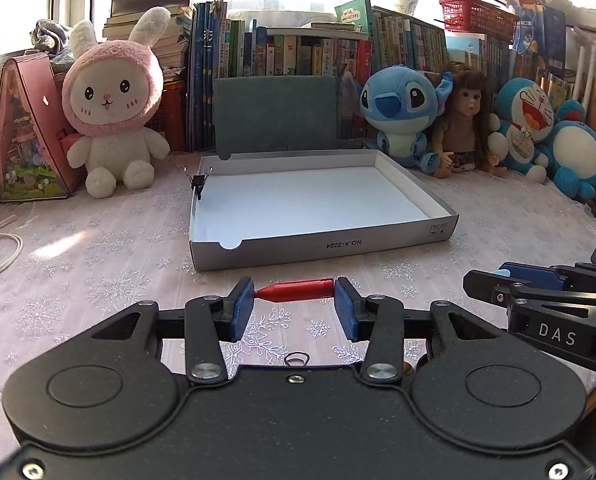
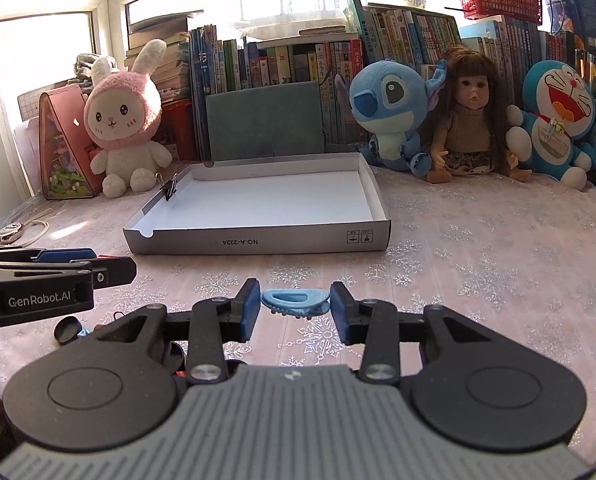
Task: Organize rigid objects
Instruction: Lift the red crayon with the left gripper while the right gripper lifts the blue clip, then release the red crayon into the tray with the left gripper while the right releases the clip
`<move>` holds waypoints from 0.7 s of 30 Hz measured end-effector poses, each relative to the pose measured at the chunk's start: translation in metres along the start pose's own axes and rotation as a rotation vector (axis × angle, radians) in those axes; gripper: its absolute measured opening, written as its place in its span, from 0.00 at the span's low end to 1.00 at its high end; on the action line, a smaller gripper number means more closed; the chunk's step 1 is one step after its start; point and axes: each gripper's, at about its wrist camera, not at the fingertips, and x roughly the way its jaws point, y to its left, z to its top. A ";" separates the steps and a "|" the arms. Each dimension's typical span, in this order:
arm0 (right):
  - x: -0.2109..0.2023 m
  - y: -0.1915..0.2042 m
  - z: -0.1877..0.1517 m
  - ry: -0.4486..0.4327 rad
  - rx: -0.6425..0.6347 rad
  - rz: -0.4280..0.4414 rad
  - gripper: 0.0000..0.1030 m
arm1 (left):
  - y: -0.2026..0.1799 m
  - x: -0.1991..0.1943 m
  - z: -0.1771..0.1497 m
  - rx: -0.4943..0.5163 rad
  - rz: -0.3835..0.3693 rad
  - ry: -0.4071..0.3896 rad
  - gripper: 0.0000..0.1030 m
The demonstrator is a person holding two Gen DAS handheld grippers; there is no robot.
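Observation:
My left gripper point(image 1: 294, 300) is shut on a red pen-like tube point(image 1: 295, 290), held crosswise between its blue pads just in front of the shallow grey box point(image 1: 322, 246). My right gripper point(image 2: 294, 305) is shut on a light blue hair claw clip point(image 2: 295, 302), held above the tablecloth in front of the same box point(image 2: 257, 245). The box has a white floor and an open lid standing behind it. A black binder clip point(image 1: 198, 182) is clamped on its left wall; it also shows in the right wrist view point(image 2: 169, 190). Each gripper shows at the other view's edge.
Plush toys and a doll point(image 1: 464, 126) line the back in front of rows of books. A pink house-shaped case point(image 1: 25, 136) stands at the far left. A cord with a metal piece point(image 2: 13, 232) lies left. Small dark round objects point(image 2: 67, 330) lie under my right gripper's left side.

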 end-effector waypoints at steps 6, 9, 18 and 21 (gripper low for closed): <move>0.014 -0.003 0.016 0.017 -0.001 0.018 0.43 | 0.005 0.015 0.022 -0.029 -0.033 0.024 0.40; 0.027 -0.008 0.028 0.042 0.012 0.029 0.43 | 0.006 0.027 0.034 -0.020 -0.037 0.032 0.40; 0.071 -0.015 0.077 0.123 -0.017 0.029 0.43 | 0.022 0.082 0.077 -0.078 -0.066 0.102 0.40; 0.087 -0.018 0.090 0.150 -0.008 0.031 0.43 | 0.024 0.099 0.088 -0.087 -0.067 0.113 0.40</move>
